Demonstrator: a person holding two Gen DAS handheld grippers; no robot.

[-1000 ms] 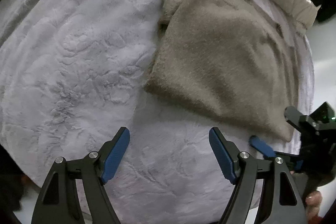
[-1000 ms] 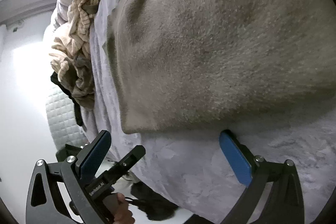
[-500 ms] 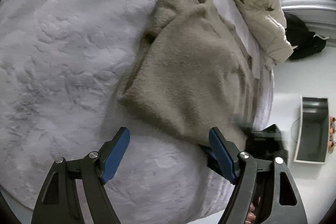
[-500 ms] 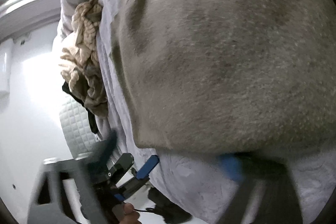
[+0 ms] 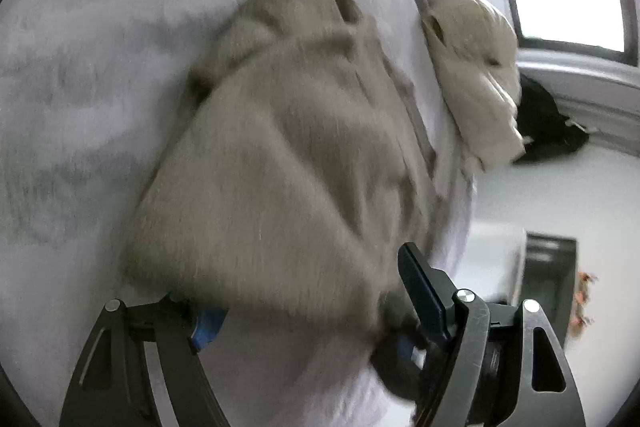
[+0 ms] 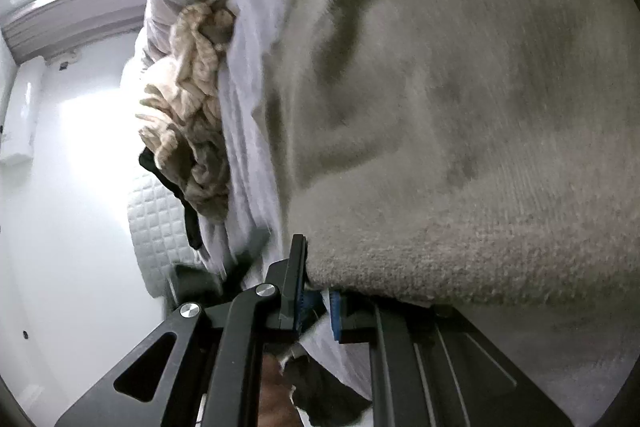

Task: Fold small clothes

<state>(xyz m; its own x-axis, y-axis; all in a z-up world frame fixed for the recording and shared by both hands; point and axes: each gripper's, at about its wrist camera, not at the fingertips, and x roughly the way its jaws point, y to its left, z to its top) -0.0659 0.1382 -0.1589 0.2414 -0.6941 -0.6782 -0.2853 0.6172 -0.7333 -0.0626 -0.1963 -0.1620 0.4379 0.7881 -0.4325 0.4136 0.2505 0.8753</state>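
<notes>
- One beige knitted sweater (image 5: 288, 163) is laid partly folded on a pale lilac plush bedspread (image 5: 80, 75); its near hem is seen at the lower edge of both views.
- Left gripper (image 5: 316, 303): jaws are spread wide, with the sweater's near hem lying between and over them; one blue pad (image 5: 206, 321) is tucked under the hem, the other finger (image 5: 420, 291) stands clear at the hem's right corner. Nothing is pinched.
- Right gripper (image 6: 316, 303): jaws are drawn nearly together at the sweater's (image 6: 460, 107) hem corner, blue pads (image 6: 335, 313) almost touching. Knit is pressed against one finger (image 6: 294, 279), but whether cloth is actually pinched between the pads cannot be told.
- Several other garments are heaped at the bedspread's far edge: a cream padded jacket (image 5: 472, 75) and a tan chunky-knit piece (image 6: 192, 115).
- One dark bundle (image 5: 548, 127) is seen on the white floor below a window (image 5: 568, 7).
- One open grey bin (image 5: 550, 279) is seen on the floor beside the bed.
- One white quilted panel (image 6: 154, 223) is shown under the bedspread's hanging edge.
- No brand, label or writing can be read; both views are motion-blurred.
</notes>
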